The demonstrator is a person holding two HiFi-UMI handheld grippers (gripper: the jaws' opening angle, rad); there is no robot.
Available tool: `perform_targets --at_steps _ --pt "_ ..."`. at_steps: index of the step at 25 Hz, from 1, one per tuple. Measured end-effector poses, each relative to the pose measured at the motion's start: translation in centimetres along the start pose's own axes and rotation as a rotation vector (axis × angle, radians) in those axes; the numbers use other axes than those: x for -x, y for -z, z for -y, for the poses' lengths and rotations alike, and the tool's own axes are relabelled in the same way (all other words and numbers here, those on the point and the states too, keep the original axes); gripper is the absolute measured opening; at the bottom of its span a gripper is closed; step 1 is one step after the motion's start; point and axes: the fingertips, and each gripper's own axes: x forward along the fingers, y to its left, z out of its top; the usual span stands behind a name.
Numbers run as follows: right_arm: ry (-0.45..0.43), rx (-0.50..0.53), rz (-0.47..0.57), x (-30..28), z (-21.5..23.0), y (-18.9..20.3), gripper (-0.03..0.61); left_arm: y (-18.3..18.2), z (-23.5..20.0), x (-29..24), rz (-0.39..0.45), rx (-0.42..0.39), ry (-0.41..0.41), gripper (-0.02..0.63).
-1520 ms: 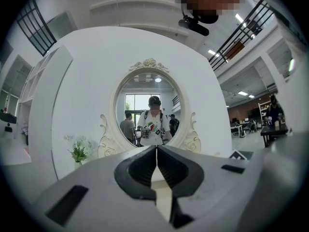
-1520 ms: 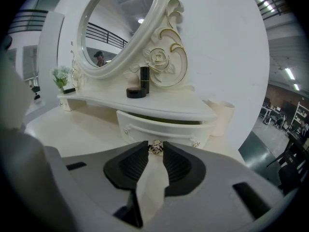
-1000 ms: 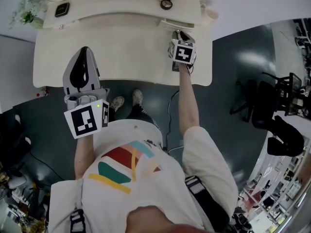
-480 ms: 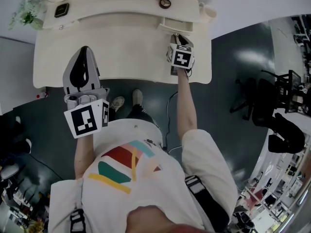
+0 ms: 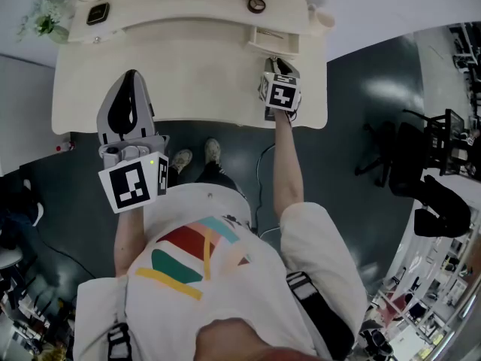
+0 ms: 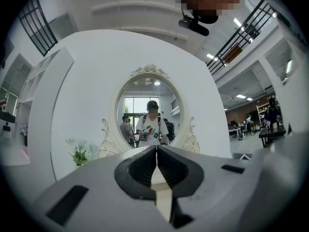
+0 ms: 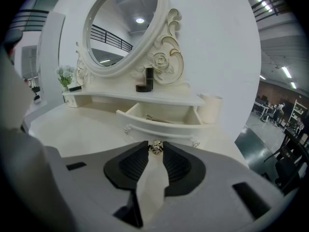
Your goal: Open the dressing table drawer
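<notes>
Drawer at one o'clock sits further out than a second ago, right gripper pinching its gold knob; left gripper closed, empty. Opening looks well underway.

white t-shirt with coloured stripes; grey left gripper with black-white marker cube.

On the table, a raised shelf runs along the back, below the mirror. The drawer juts out of the shelf's right part. A plant stands at the shelf's left end and a cup just beside its right end. A small bottle is on the shelf above the drawer. The drawer knob sits between the right hand-held gripper jaws.
</notes>
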Motion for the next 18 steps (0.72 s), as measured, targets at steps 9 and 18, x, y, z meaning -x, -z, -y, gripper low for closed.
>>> perform_targets --at_steps 9,18 --pt "-0.002 0.0 0.001 0.06 -0.01 -0.02 0.083 -0.18 -0.01 0.37 0.005 -0.002 -0.001 0.008" --pt "-0.009 -0.053 0.038 0.43 0.07 -0.65 0.11 -0.46 -0.38 0.66 0.017 0.001 -0.007 0.008"
